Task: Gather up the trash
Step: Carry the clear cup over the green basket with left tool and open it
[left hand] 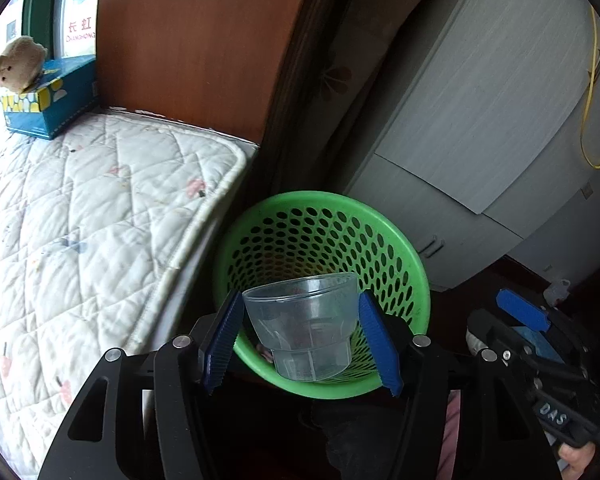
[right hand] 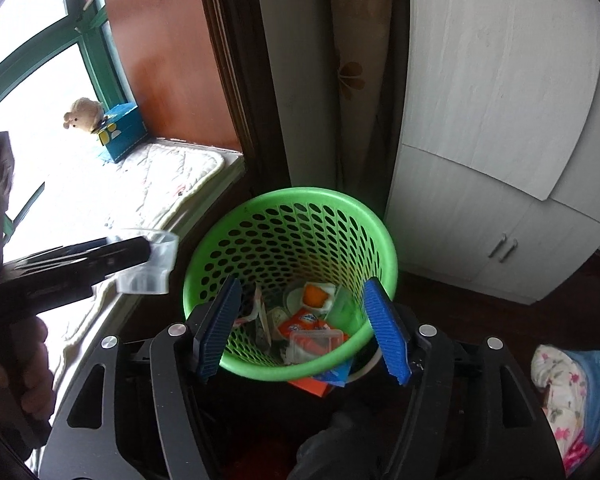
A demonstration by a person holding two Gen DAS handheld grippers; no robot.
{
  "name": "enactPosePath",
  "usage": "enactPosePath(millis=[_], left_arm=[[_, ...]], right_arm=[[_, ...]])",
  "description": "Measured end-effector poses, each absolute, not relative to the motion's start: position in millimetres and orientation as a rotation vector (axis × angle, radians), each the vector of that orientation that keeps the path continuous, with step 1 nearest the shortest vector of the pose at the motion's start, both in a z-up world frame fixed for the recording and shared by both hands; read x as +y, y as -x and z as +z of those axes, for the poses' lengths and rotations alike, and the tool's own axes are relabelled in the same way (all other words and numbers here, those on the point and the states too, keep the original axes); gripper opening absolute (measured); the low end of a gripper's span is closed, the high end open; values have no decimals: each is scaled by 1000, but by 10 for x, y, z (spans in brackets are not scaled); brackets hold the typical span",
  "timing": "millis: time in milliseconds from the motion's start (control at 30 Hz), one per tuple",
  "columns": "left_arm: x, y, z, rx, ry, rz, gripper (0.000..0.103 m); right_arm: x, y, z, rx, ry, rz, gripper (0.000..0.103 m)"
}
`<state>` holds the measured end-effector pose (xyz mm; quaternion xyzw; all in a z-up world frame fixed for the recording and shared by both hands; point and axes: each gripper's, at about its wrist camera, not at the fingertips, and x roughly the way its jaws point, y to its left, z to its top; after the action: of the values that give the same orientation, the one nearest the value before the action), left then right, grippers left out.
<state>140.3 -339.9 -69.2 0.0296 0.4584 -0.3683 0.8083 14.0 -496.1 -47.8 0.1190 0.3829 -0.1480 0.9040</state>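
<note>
1. The clear plastic cup (left hand: 305, 326) sits upright, gripped between the blue pads of the left claw (left hand: 302, 342), above the near rim of the green basket (left hand: 414, 264).
2. The right claw (right hand: 304, 330) stands open with nothing between its pads, over the basket's near rim; wrappers (right hand: 304, 322) lie in the bottom.
3. The basket stands in a narrow gap between the quilted mattress (left hand: 80, 220) edge and the grey cabinet (left hand: 460, 120).
4. A tissue box (left hand: 48, 104) sits far back on the mattress.
</note>
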Motion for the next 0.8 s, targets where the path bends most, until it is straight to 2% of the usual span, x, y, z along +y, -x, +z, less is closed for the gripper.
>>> enactPosePath(millis=[200,333,533,633,800], left_arm=[[-3529,-1394,-785,1010,-48,-822,59],[-3541,-1355,-796,1009,-42,-838,67],[-3355,-1285,-718,981,-54,-810,72],[-3199,-1267,-634,950,-72,-764,79],[-2862,-1267,-475,897,-64,-702,83]], right_arm=[[-4963,-56,-492,787,-263,-301,66],[-4955,-42,-515,792,-270,-296,66],[-4874,-48,-509,794,-273,-276,66],[-4803,-64,-491,787,-272,-262,69],[-4652,-128,-438,774,-274,-226,73]])
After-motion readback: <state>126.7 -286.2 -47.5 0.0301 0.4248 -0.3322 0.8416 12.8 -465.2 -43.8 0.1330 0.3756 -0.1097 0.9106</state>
